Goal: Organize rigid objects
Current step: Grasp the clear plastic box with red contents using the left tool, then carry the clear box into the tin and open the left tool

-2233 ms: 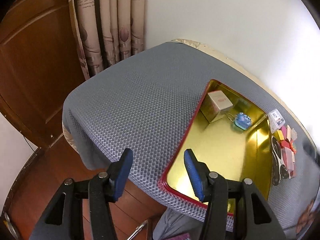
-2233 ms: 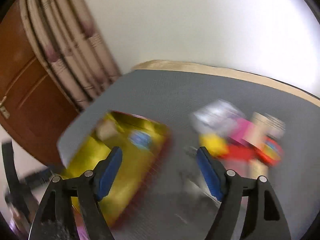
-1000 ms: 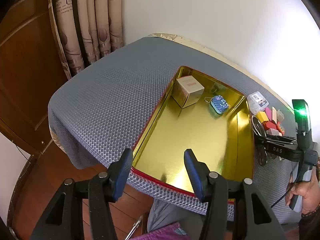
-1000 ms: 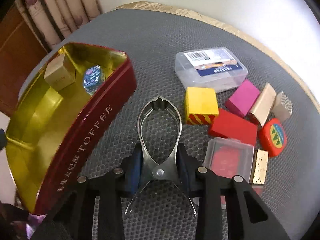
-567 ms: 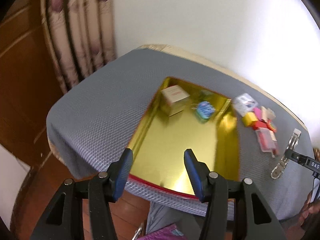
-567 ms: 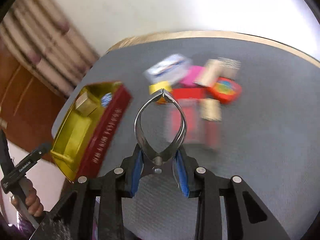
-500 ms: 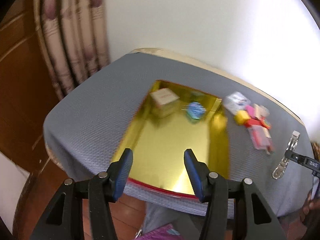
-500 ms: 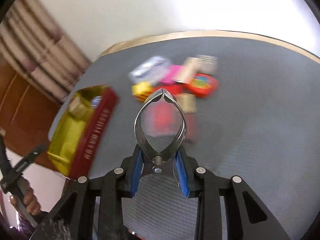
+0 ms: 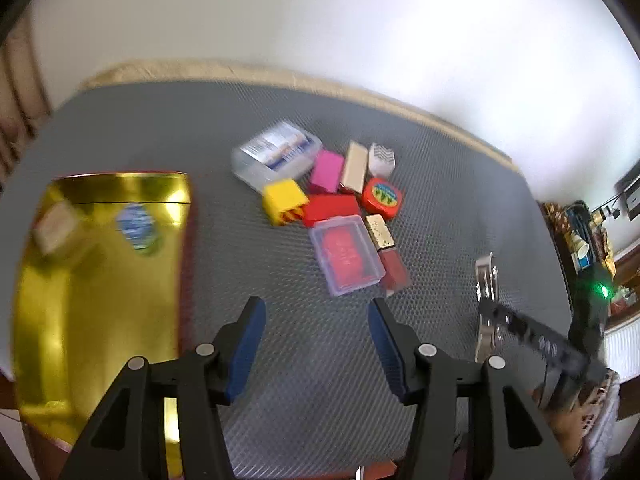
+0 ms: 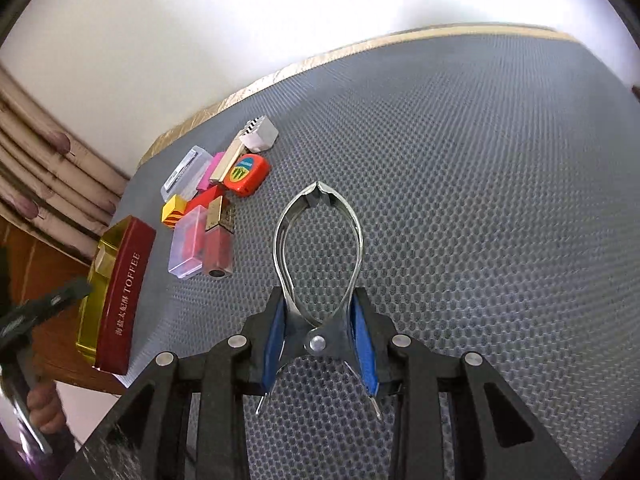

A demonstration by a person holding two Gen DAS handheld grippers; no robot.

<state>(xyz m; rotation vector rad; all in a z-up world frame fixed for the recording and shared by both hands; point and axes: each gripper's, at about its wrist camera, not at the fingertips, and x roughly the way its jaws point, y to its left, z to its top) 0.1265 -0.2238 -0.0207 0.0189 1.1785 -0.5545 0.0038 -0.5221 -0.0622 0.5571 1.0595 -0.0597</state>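
Landmark: red rectangular toffee tin with gold interior (image 9: pixel 100 280), standing open on the grey honeycomb-mat table (image 9: pixel 320 380). Stowed in the tin, at its far end: one small cardboard box (image 9: pixel 54 222) and one blue patterned keyring tag (image 9: pixel 136 220); the rest of the tin floor is bare. Not yet stowed, clustered on the table just to the right of the tin: clear plastic case with printed label (image 9: pixel 276 152), yellow block with red stripes (image 9: pixel 284 200), pink block (image 9: pixel 326 170), red flat block (image 9: pixel 330 208), beige bar (image 9: pixel 354 166), white zigzag-printed block (image 9: pixel 382 158), round red tape measure (image 9: pixel 382 196), clear case with red contents (image 9: pixel 346 256), gold-capped reddish bottle (image 9: pixel 386 252). Judged early in the task. Right gripper (image 10: pixel 320 320): angled down over bare mat well right of the tin, jaws pinching the handles of a steel spring-clamp tool (image 10: pixel 318 248). Left gripper (image 9: pixel 316 328): tilted down between tin and cluster, jaws spread, nothing between them
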